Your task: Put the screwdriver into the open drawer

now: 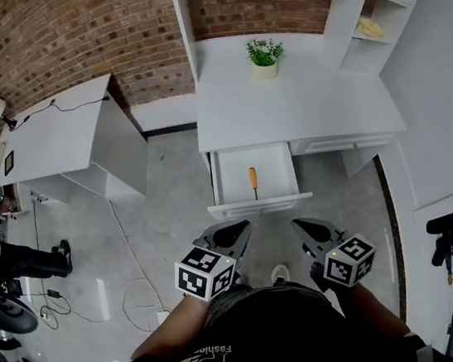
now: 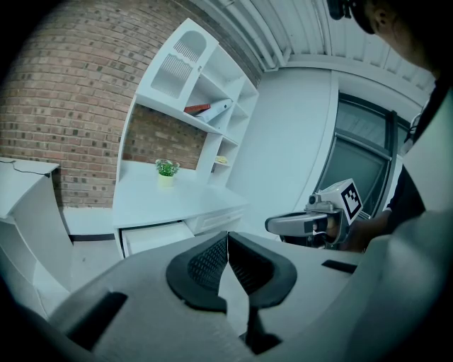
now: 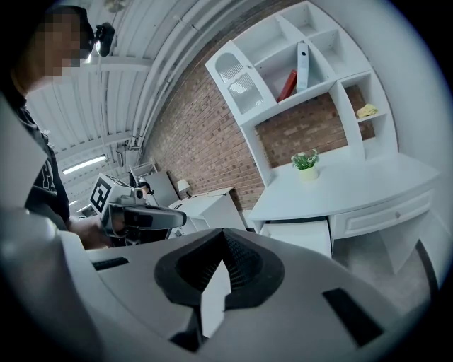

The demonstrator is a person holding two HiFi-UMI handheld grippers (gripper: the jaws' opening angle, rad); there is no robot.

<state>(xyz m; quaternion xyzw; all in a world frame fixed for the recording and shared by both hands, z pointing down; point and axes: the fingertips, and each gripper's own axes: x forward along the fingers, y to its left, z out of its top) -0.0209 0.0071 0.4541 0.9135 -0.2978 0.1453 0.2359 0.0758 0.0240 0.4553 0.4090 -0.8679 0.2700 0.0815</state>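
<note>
Left gripper [image 1: 235,231]: jaws clenched, nothing between them, hanging just short of drawer front. Centre: open drawer [image 1: 232,188] under bench [image 1: 300,107]; screwdriver [image 1: 253,182] lies inside, orange handle toward back, shaft toward me. I judge placing done. Right gripper [image 1: 304,228]: jaws clenched, empty. Best handling, as I see it: hold both clear of drawer, no nudging tool.

We see bright, even light; the glossy floor [image 1: 100,294] shows pale glare. Both gripper views bulge like fisheyes, darken at corners, and blur close up.
</note>
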